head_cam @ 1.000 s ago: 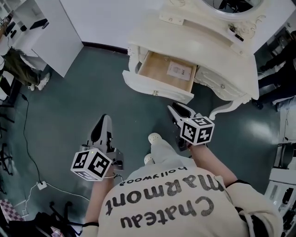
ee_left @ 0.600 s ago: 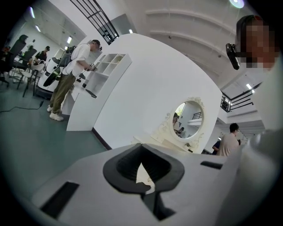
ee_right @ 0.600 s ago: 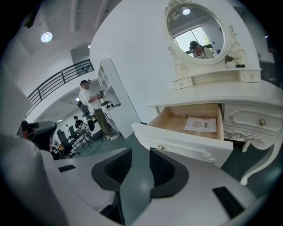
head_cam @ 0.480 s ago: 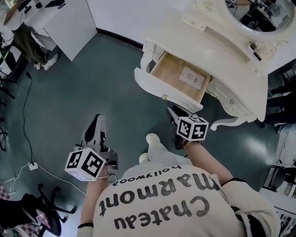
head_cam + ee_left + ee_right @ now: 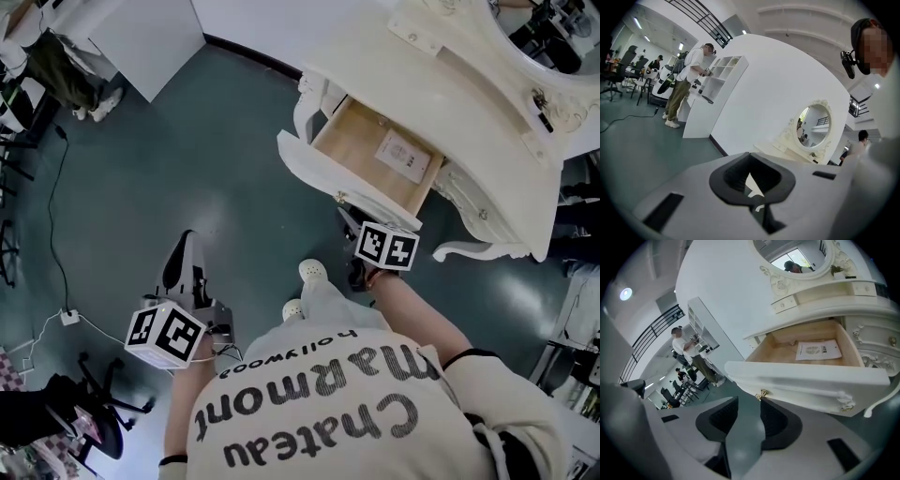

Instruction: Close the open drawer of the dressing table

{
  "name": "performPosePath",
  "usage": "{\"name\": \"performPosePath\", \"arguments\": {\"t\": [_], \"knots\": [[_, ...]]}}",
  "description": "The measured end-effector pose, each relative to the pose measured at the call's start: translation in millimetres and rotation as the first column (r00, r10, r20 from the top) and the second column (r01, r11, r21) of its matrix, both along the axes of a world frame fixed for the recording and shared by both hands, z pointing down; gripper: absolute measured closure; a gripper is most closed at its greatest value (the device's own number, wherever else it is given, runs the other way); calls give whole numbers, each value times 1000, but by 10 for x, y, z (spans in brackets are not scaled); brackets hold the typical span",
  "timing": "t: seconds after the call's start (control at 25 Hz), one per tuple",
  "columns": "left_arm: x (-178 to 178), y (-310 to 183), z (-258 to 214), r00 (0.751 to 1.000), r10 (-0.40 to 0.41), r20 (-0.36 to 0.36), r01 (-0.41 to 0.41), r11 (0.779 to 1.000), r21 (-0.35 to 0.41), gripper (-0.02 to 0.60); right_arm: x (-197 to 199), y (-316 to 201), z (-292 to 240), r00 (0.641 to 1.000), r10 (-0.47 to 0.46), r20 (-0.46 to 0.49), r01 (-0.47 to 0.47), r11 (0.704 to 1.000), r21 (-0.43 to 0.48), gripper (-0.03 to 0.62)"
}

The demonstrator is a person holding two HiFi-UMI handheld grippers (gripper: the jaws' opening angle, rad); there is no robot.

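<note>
At lower left the left gripper point(image 5: 183, 248) is seen clenched and empty, while at centre the right gripper point(image 5: 347, 220), jaws just opened wider around nothing, is pointed at the knob point(image 5: 761, 393) of the pulled-out drawer point(image 5: 323, 173) under the dressing table point(image 5: 469, 84) at upper right.

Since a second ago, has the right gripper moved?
Yes. The right gripper has come closer to the drawer front, toward its knob. Its jaws have just been opening, with nothing between them.
</note>
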State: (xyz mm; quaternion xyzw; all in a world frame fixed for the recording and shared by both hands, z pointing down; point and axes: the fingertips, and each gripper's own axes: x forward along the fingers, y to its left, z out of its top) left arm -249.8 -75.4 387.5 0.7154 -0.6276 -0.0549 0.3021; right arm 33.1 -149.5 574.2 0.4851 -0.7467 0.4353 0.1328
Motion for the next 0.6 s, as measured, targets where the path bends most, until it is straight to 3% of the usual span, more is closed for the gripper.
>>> {"name": "performPosePath", "arguments": {"t": [0.6], "knots": [[-14,-116,73,998,-58,22,58,998,-30,574,0,-209,394,996,71,50,-64,989,-130,393]]}}
